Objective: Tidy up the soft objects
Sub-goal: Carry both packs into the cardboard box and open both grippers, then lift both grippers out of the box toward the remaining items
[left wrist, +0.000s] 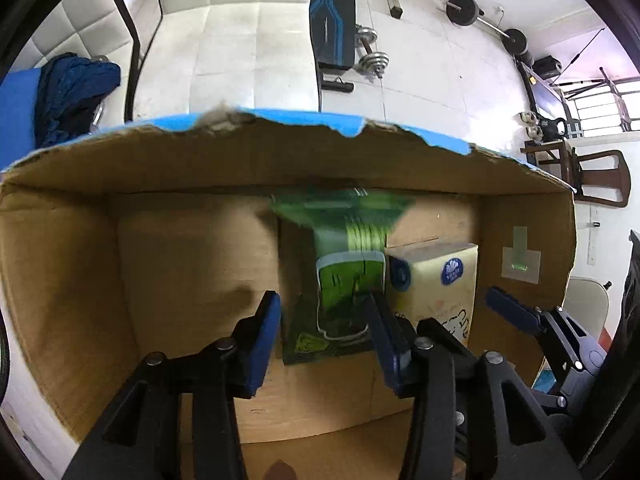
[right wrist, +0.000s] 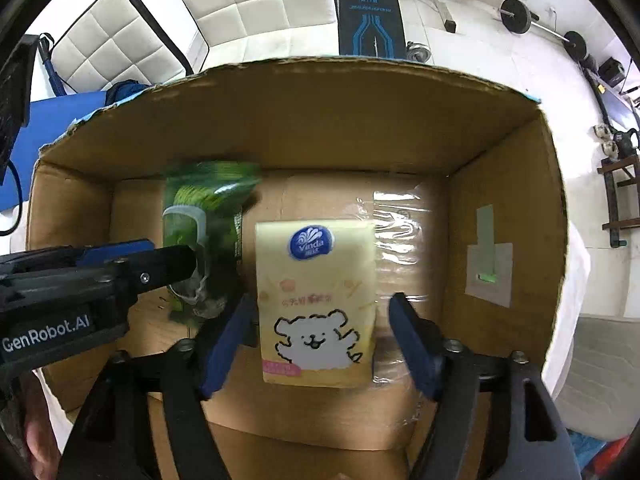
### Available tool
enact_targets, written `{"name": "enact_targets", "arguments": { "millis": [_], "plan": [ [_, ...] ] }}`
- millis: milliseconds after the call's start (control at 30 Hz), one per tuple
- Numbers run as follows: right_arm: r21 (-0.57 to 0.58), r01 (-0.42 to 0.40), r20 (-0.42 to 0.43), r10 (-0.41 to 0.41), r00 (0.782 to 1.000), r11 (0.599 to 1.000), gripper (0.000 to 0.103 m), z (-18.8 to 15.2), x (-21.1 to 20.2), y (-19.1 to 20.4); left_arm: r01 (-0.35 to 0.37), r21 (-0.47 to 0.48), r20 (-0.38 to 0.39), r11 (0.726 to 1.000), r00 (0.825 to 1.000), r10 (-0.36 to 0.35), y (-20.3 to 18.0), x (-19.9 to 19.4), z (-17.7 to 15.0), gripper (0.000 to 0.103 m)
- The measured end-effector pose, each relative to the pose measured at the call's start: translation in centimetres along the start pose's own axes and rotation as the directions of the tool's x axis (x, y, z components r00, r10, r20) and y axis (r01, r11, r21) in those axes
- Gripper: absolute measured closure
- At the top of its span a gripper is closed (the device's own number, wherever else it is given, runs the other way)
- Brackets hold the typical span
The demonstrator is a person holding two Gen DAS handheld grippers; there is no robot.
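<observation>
An open cardboard box fills both views. In the left wrist view a green plastic pack, blurred, hangs upright between the fingers of my left gripper. The jaws stand apart, with a gap beside the left pad. A pale yellow tissue pack with a white bear drawing lies on the box floor between the fingers of my right gripper. That gripper is open, its pads clear of the pack's sides. The green pack sits just left of the yellow one, with a left gripper finger across it.
The box has torn blue-edged flaps and clear tape on its floor. Beyond it on the white tile floor are a weight bench, dumbbells, a barbell and white quilted cushions. A dark blue cloth lies left.
</observation>
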State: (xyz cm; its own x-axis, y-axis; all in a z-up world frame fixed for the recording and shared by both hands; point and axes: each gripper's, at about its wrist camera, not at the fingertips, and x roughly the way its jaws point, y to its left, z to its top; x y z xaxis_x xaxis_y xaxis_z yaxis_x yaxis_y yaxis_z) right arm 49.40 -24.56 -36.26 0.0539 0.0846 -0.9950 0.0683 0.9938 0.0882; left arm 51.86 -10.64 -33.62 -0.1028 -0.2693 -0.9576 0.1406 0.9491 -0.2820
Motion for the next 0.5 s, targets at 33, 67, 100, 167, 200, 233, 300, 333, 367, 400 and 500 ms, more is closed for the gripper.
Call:
{"name": "enact_targets", "arguments": {
  "millis": [33, 67, 100, 167, 200, 233, 300, 333, 367, 400, 500],
  "plan": [
    [-0.001, 0.000, -0.001, 0.000, 1.000, 1.000, 0.027, -0.1, -0.1, 0.0, -0.004, 0.002, 0.006, 1.000, 1.000, 0.004, 0.0, -0.3, -0.2, 0.059],
    [0.000, 0.001, -0.001, -0.001, 1.000, 1.000, 0.027, -0.2, -0.3, 0.0, -0.008, 0.004, 0.015, 1.000, 1.000, 0.008, -0.2, -0.6, -0.5, 0.057],
    [0.004, 0.011, 0.000, -0.011, 1.000, 1.000, 0.027, -0.4, -0.5, -0.2, -0.016, 0.007, 0.027, 1.000, 1.000, 0.016, -0.2, -1.1, -0.9, 0.055],
    [0.005, 0.026, 0.006, -0.026, 1.000, 1.000, 0.027, -0.9, -1.2, -0.1, -0.020, 0.005, 0.049, 1.000, 0.999, 0.020, 0.0, -2.0, -1.8, 0.046],
    [0.011, 0.028, 0.007, -0.029, 1.000, 1.000, 0.027, -1.2, -1.5, -0.2, -0.023, 0.002, 0.062, 1.000, 0.998, 0.023, 0.2, -2.5, -2.3, 0.044],
    [0.015, 0.031, 0.007, -0.031, 0.999, 0.999, 0.027, -1.6, -1.8, -0.1, -0.028, 0.001, 0.070, 1.000, 0.997, 0.028, 0.6, -2.5, -2.5, 0.038],
    [0.028, 0.034, 0.018, -0.035, 0.999, 0.999, 0.021, -2.4, -3.0, 0.1, -0.050, 0.007, 0.105, 0.999, 0.993, 0.049, 0.8, -3.7, -4.0, 0.023],
    [0.031, 0.038, 0.031, -0.039, 0.999, 0.999, 0.016, -2.9, -3.5, 0.2, -0.059, 0.007, 0.122, 0.998, 0.991, 0.058, 1.2, -4.0, -4.6, 0.017],
    [0.031, 0.043, 0.042, -0.044, 0.998, 0.999, 0.005, -3.2, -3.8, 0.3, -0.067, 0.007, 0.134, 0.998, 0.989, 0.065, 1.7, -4.1, -4.9, 0.013],
    [0.028, 0.052, 0.060, -0.054, 0.997, 0.998, 0.000, -3.9, -4.3, 0.4, -0.081, 0.006, 0.153, 0.997, 0.985, 0.079, 1.8, -4.7, -5.7, 0.011],
    [0.031, 0.063, 0.089, -0.065, 0.994, 0.998, 0.000, -5.4, -5.1, 0.7, -0.115, 0.014, 0.199, 0.993, 0.974, 0.111, 2.2, -6.1, -8.1, 0.007]
  ]
}}
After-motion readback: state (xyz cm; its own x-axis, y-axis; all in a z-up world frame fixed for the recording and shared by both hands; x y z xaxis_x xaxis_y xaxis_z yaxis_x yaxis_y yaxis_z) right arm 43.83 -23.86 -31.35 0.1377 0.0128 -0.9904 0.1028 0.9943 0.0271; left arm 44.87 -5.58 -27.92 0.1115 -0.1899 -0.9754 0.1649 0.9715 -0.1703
